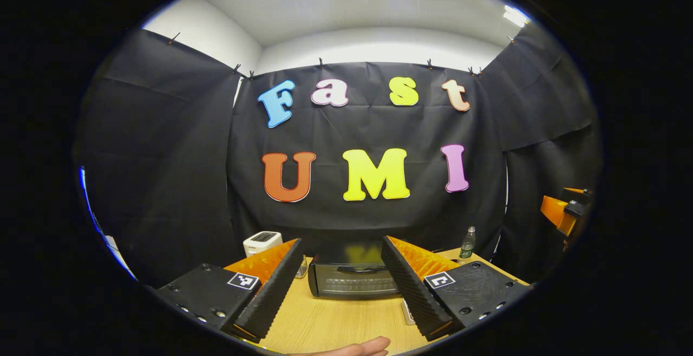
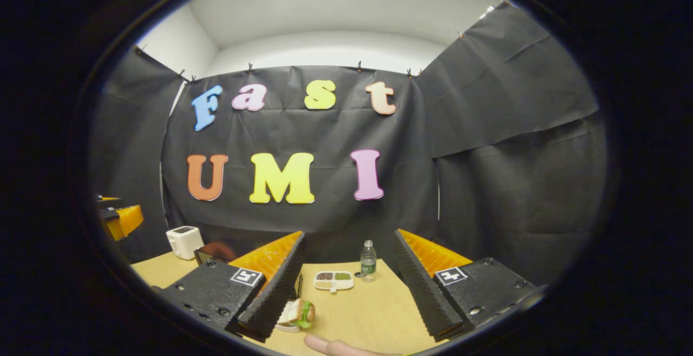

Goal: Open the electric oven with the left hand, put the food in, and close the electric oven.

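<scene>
In the left gripper view a black electric oven [image 1: 352,279] stands on the wooden table [image 1: 325,323], door closed, straight ahead between the fingers of my left gripper [image 1: 342,283], which is open and holds nothing. In the right gripper view a sandwich on a small plate [image 2: 296,314] lies near the table's front, beside the left finger [image 2: 273,291] of my right gripper [image 2: 347,285]. That gripper is open and bare. A corner of the oven [image 2: 208,253] shows behind its left finger. The left gripper [image 2: 120,218] shows at the far left edge.
A white toaster [image 1: 261,242] stands left of the oven. A green-labelled bottle [image 2: 368,261] and a white divided dish [image 2: 333,280] sit at the back of the table. A fingertip [image 1: 360,348] shows at the bottom edge. The right gripper [image 1: 563,212] appears at the far right.
</scene>
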Motion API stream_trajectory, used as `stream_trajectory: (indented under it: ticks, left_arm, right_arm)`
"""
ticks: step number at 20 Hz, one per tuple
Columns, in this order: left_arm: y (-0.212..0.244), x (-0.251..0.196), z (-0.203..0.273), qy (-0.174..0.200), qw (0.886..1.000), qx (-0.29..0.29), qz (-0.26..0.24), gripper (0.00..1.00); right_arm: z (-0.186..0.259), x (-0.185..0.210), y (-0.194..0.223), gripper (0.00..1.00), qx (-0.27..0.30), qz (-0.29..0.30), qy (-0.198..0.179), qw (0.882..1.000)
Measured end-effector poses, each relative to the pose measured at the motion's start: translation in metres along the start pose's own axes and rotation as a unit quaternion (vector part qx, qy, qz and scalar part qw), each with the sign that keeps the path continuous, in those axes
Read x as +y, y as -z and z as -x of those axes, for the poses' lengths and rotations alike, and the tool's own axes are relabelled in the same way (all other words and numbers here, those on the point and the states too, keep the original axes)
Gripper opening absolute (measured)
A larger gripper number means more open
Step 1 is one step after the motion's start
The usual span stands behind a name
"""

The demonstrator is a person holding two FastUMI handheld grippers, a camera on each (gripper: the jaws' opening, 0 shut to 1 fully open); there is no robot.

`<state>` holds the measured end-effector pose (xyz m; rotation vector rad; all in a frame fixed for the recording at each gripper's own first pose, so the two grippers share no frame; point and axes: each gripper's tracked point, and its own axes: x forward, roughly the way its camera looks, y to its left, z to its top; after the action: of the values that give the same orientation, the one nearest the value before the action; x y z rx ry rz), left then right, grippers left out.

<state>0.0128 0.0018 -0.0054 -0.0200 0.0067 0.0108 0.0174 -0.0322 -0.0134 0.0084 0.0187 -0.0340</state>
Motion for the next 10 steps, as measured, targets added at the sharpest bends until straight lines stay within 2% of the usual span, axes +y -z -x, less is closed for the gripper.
stream_trajectory:
  ticks: [1, 2, 6, 10]
  left_arm:
    - [0.001, -0.001, -0.001, 0.002, 1.0, 0.001, 0.0, 0.88]
    - [0.003, -0.001, -0.002, 0.004, 1.0, 0.003, 0.0, 0.95]
    - [0.009, -0.005, -0.008, 0.009, 1.0, 0.007, -0.002, 0.95]
    - [0.012, -0.017, -0.019, 0.032, 0.999, 0.004, 0.012, 0.95]
  right_arm:
    - [-0.001, 0.0, 0.002, 0.98, 0.001, 0.001, -0.001, 1.0]
    - [-0.001, 0.0, 0.004, 0.98, 0.002, 0.002, -0.001, 1.0]
    - [-0.004, 0.003, 0.008, 0.98, 0.005, -0.001, -0.012, 1.0]
    - [-0.007, 0.001, 0.014, 0.98, 0.007, 0.0, -0.011, 1.0]
